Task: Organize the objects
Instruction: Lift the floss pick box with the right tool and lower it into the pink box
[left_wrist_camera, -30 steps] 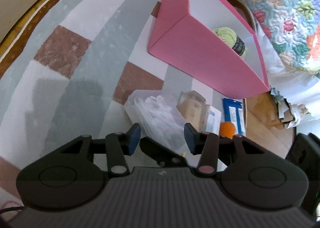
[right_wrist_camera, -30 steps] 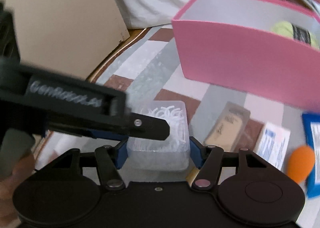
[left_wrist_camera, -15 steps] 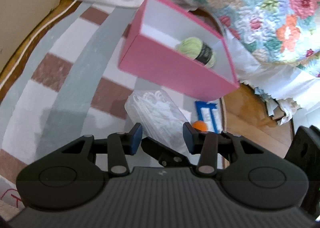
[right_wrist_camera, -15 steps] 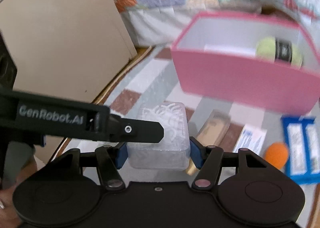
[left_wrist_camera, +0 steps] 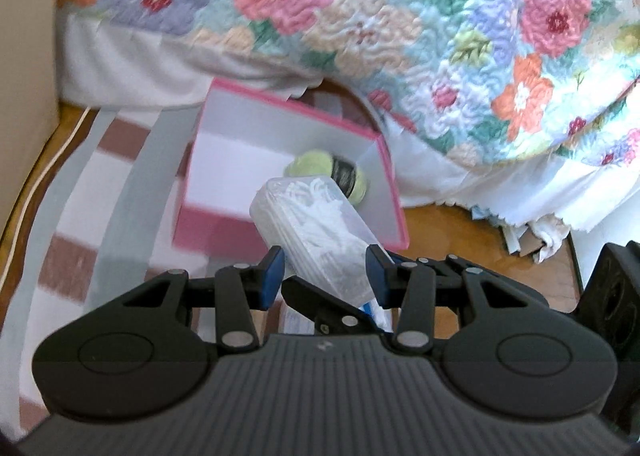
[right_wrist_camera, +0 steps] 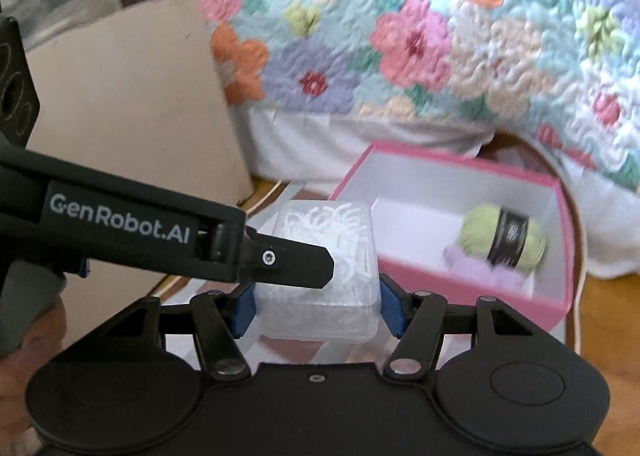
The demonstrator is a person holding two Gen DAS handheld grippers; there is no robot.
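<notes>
A bed draped in a quilted floral bedspread (left_wrist_camera: pixel 420 16) fills the background, its white valance hanging down to a striped grey, white and brown rug (left_wrist_camera: pixel 92 184) laid over a wooden floor (left_wrist_camera: pixel 452 232). On the rug sits an open pink cardboard box with a white inside (right_wrist_camera: pixel 560 240), and resting in it is a pale green ball of yarn with a dark paper band (right_wrist_camera: pixel 505 238).

Up in the air, short of the box, is a clear plastic rectangular case packed with small white pieces (right_wrist_camera: pixel 320 268). The right gripper (right_wrist_camera: pixel 318 306) is clamped on it, blue pads pressed flat against its two sides. From the left, the left gripper's black finger (right_wrist_camera: pixel 280 256) lies across the top of the case. In the left wrist view the left gripper (left_wrist_camera: pixel 326 270) has its blue pads on either side of the case's near end, but whether they actually press on it I cannot tell. Below it shows a blue and white packet (left_wrist_camera: pixel 376 314).

A beige panel (right_wrist_camera: pixel 120 104) stands beside the bed.
</notes>
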